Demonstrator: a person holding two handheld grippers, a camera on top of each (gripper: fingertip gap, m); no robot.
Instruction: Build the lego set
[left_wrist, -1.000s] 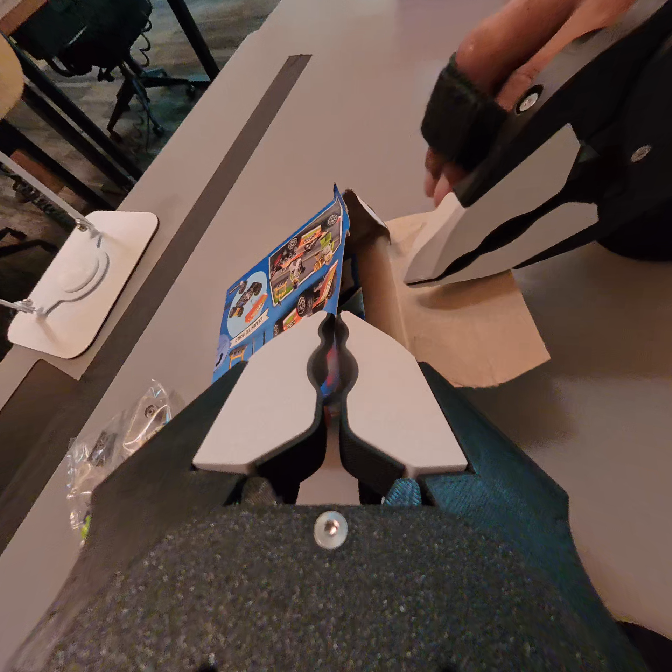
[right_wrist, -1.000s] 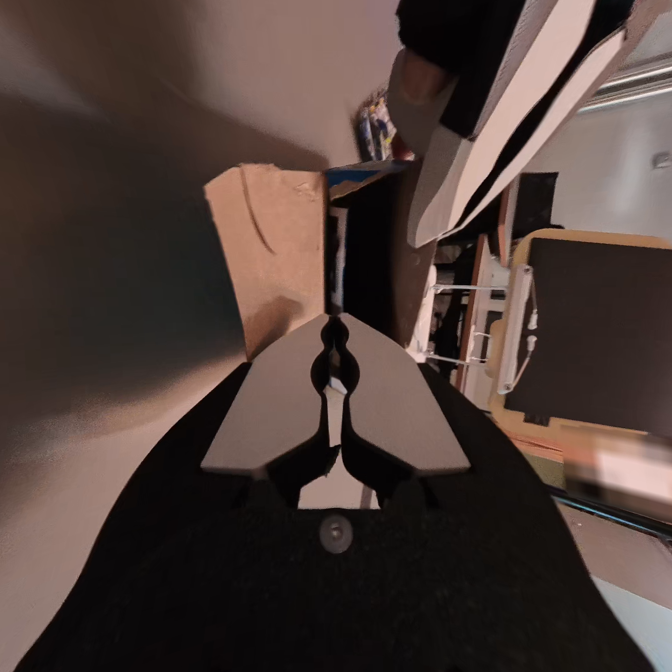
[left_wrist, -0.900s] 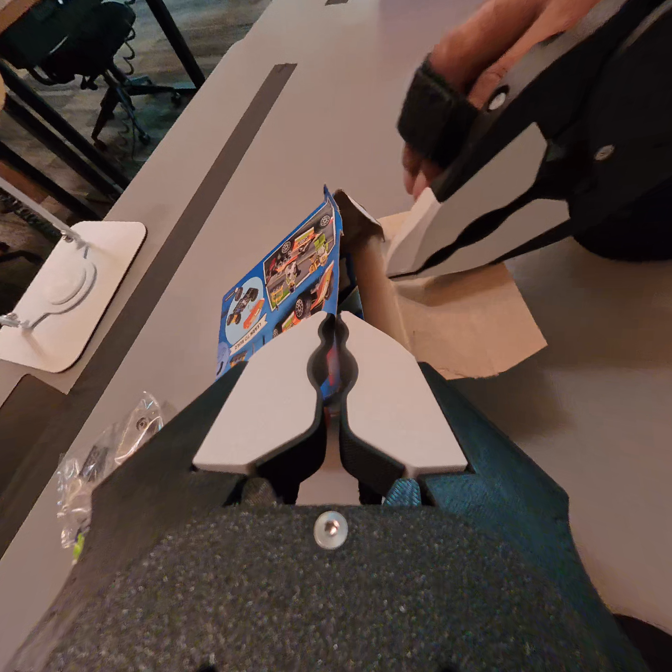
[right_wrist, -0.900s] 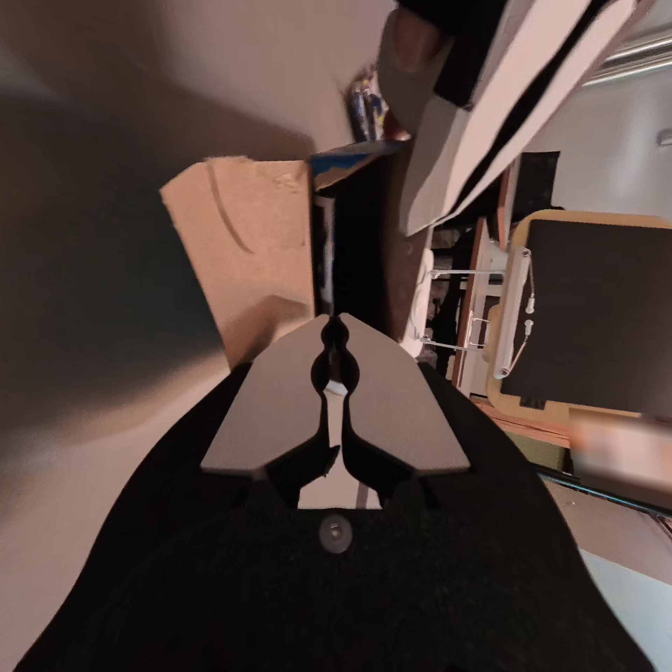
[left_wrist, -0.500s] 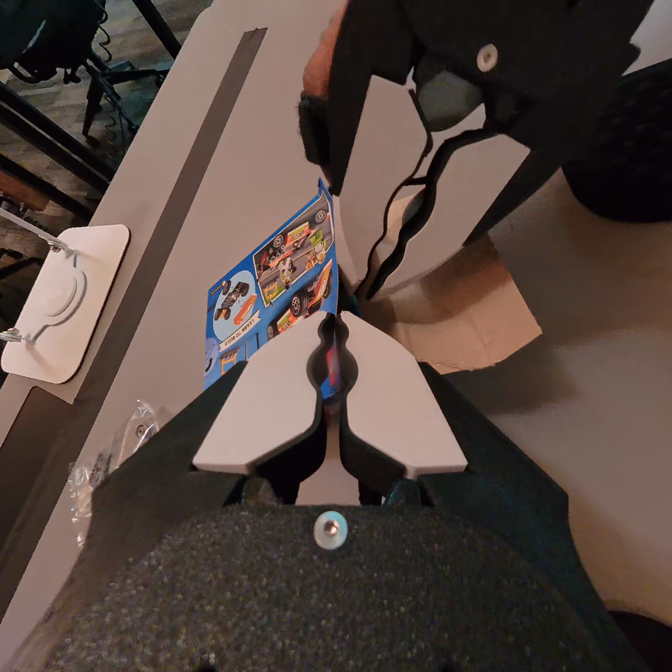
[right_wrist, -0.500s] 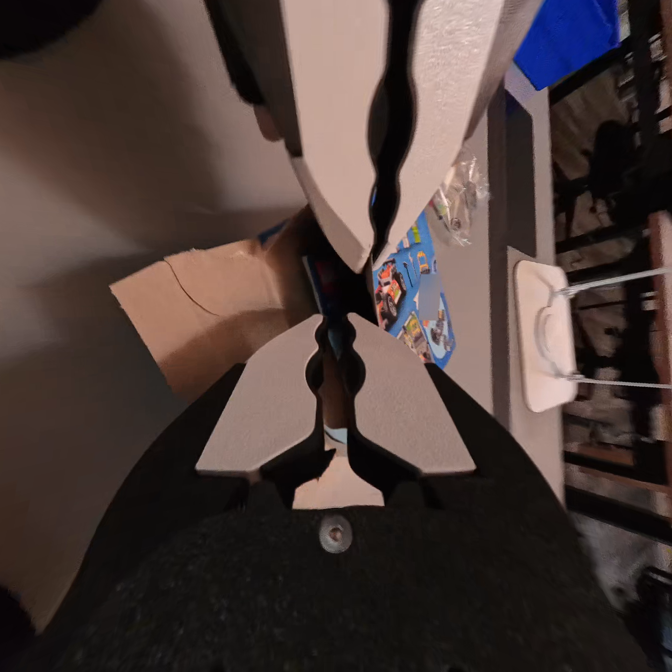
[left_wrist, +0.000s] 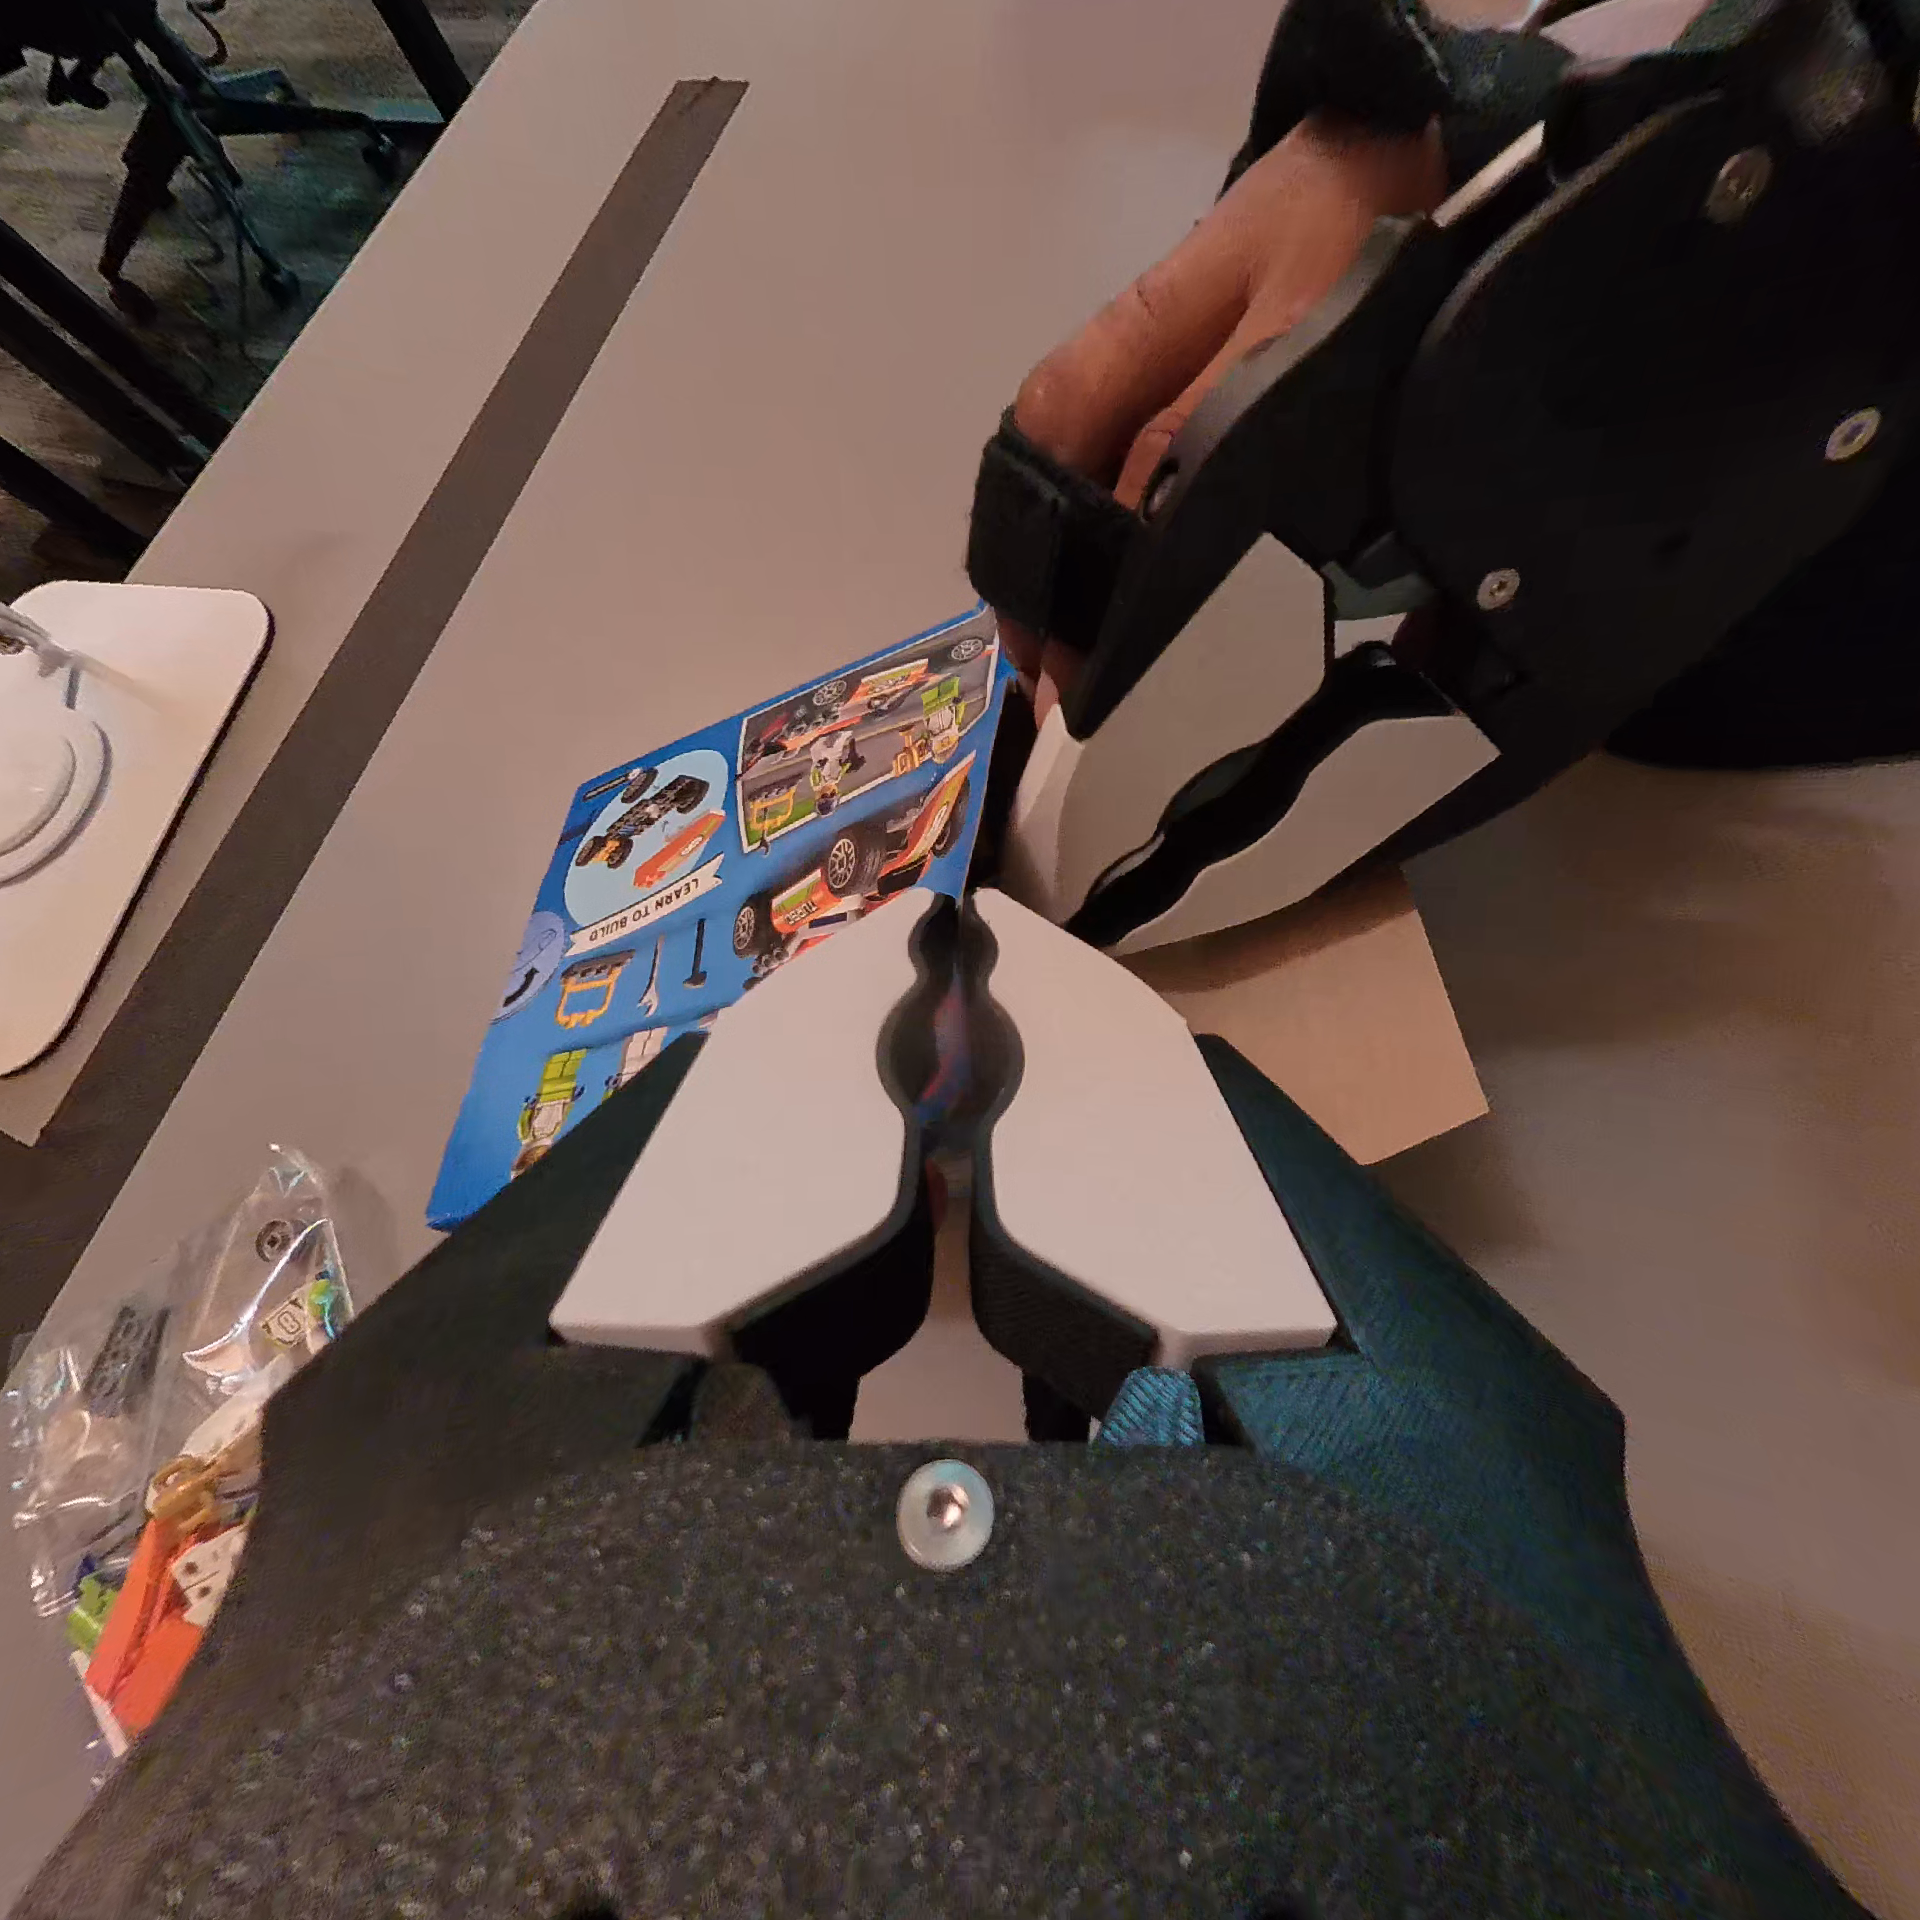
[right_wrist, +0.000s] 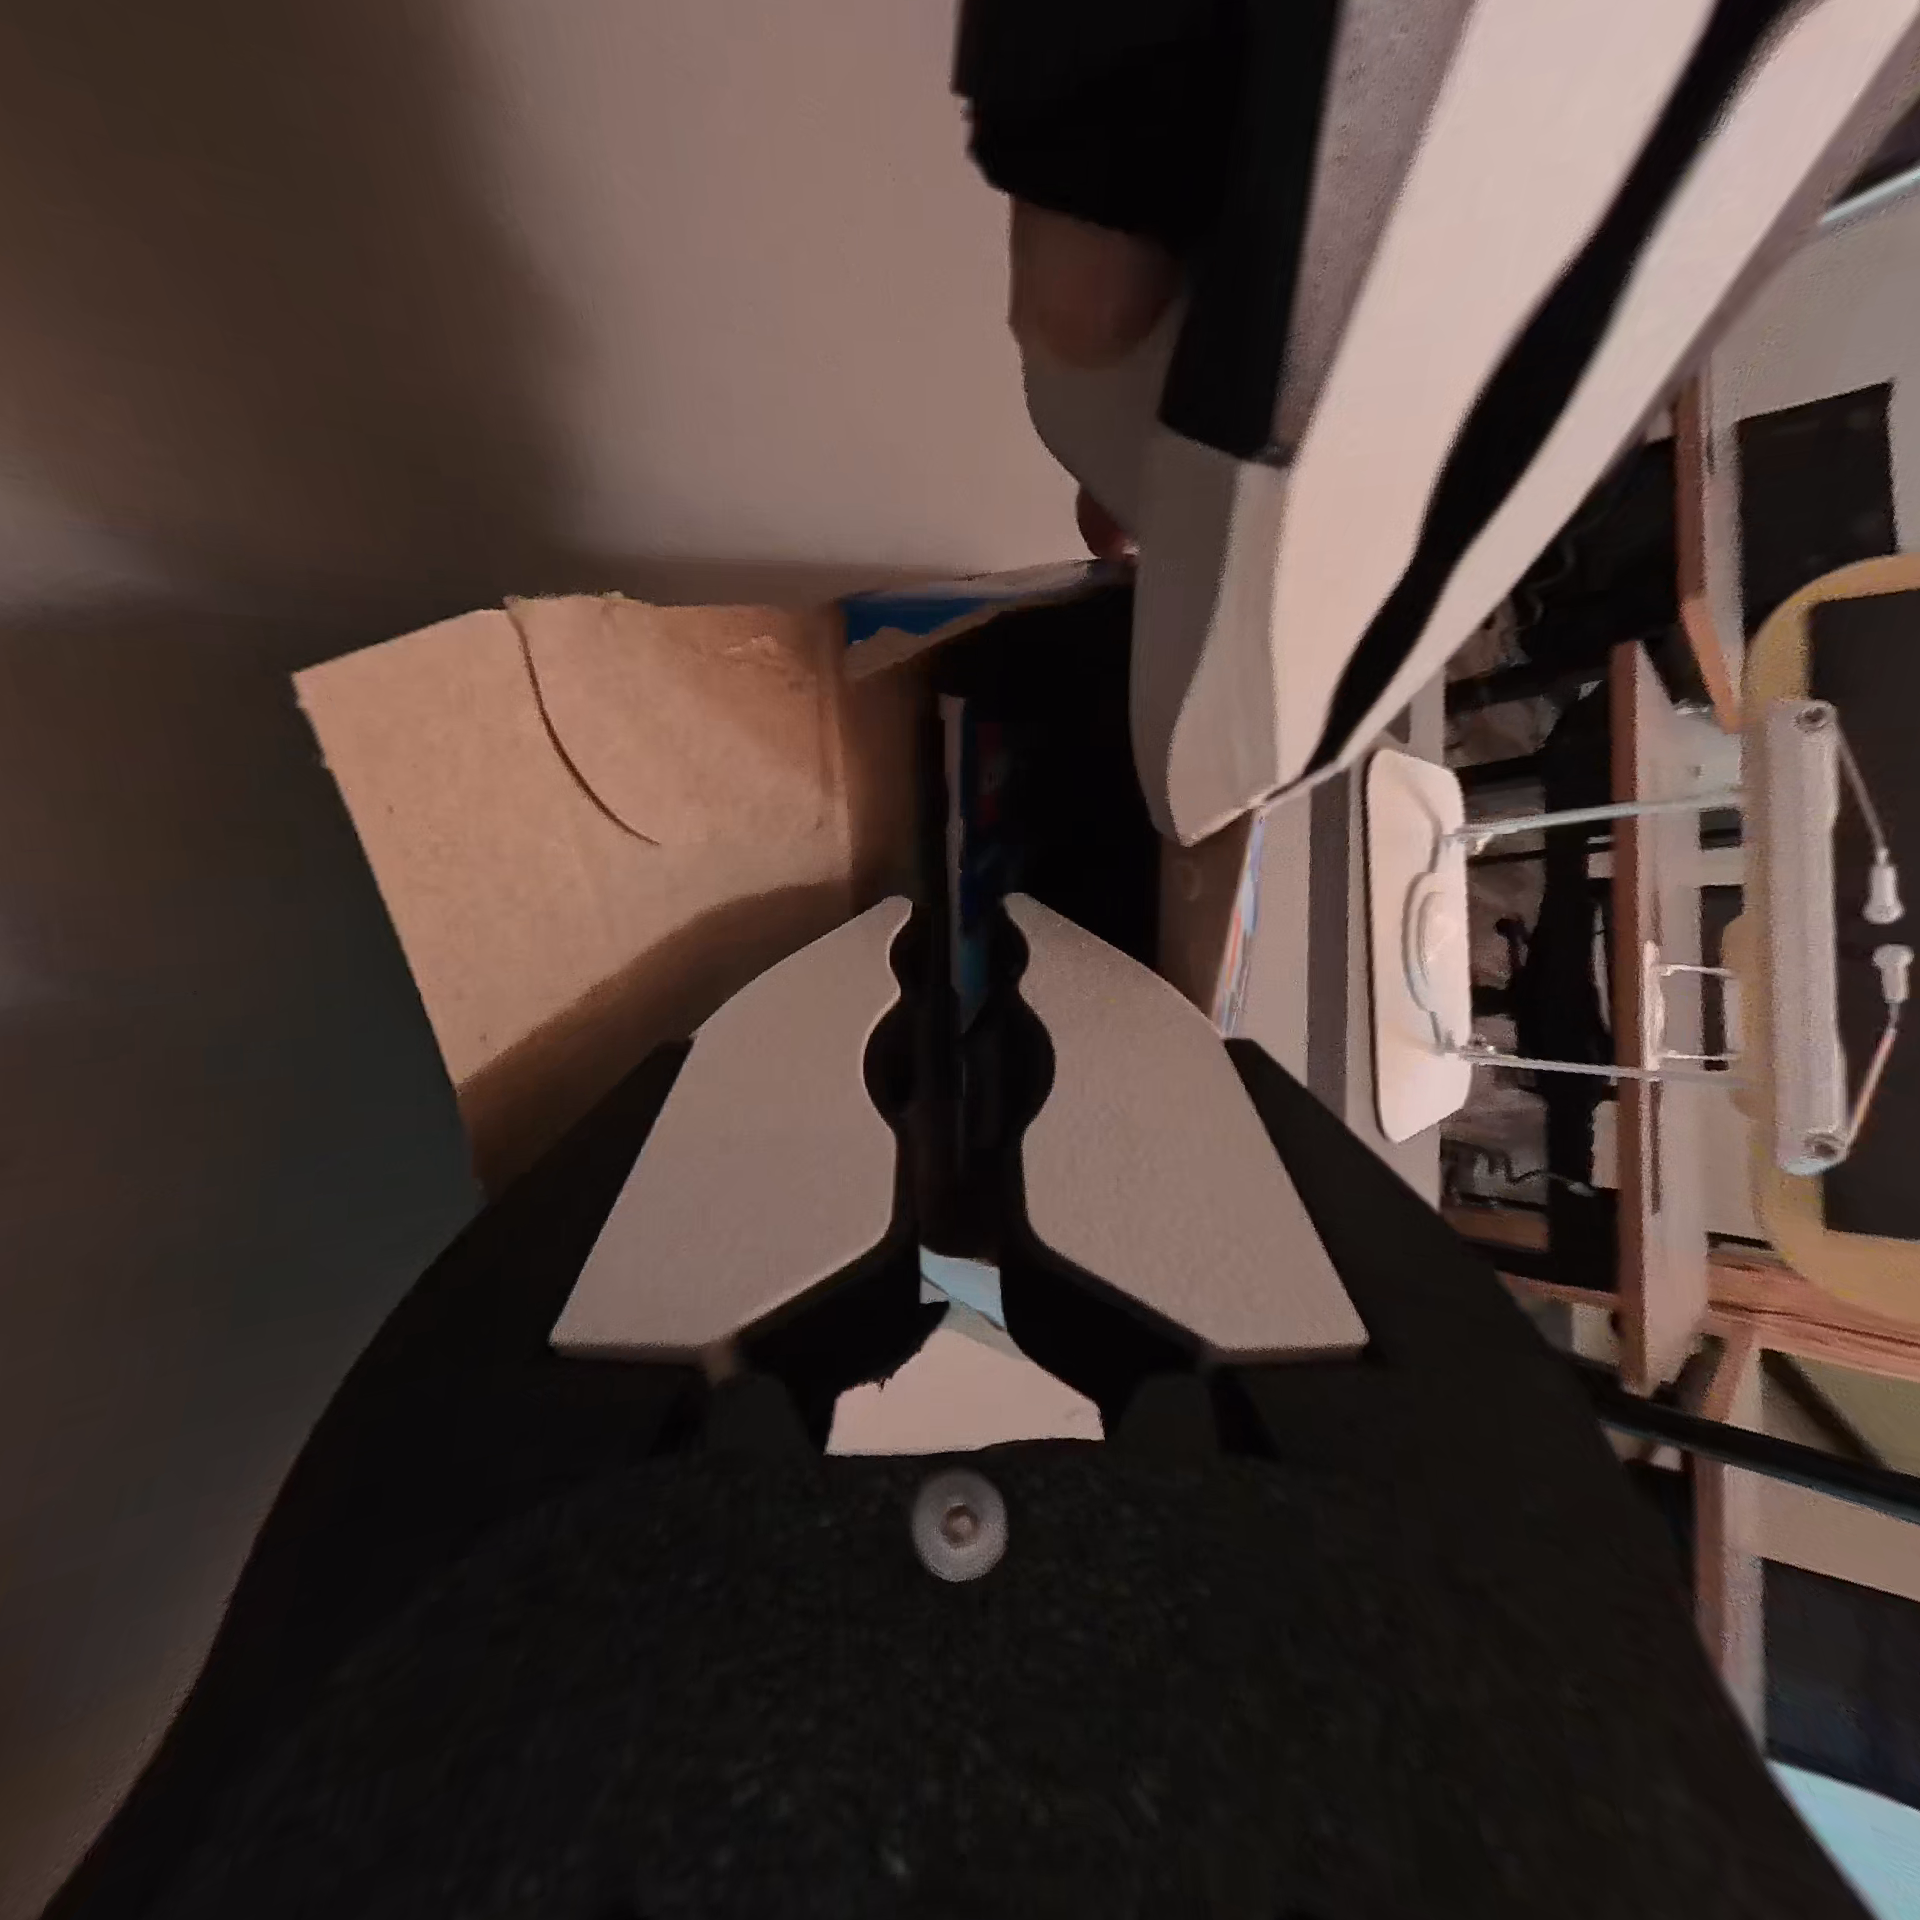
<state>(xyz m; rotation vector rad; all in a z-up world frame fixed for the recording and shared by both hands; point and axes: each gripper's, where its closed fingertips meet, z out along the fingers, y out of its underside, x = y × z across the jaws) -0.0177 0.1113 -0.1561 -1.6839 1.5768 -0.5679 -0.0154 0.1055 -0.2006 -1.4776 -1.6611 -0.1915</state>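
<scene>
A blue lego box (left_wrist: 769, 862) with car pictures stands tilted on the grey table (left_wrist: 831, 364), its brown inner flap (left_wrist: 1320, 1029) folded out to the right. My left gripper (left_wrist: 961, 909) is shut on the box's upper edge. My right gripper (left_wrist: 1075, 920), held by a hand (left_wrist: 1195, 312), has its tips at the box's open end. In the right wrist view my right gripper (right_wrist: 956, 914) is slightly open, with a thin edge of the box between its fingers. The flap (right_wrist: 623, 790) lies to its left and the left gripper (right_wrist: 1205, 821) is at upper right.
A clear bag of lego pieces (left_wrist: 177, 1455) lies at the lower left by the table edge. A white stand base (left_wrist: 94, 790) sits at the far left beyond a dark strip (left_wrist: 468, 499). Chairs and furniture stand past the table. There is about 5 cm between the tips of the two grippers.
My right gripper swung over the box and came back to its open end, and its fingers have parted a little. My left gripper kept its hold; the box tilted slightly.
</scene>
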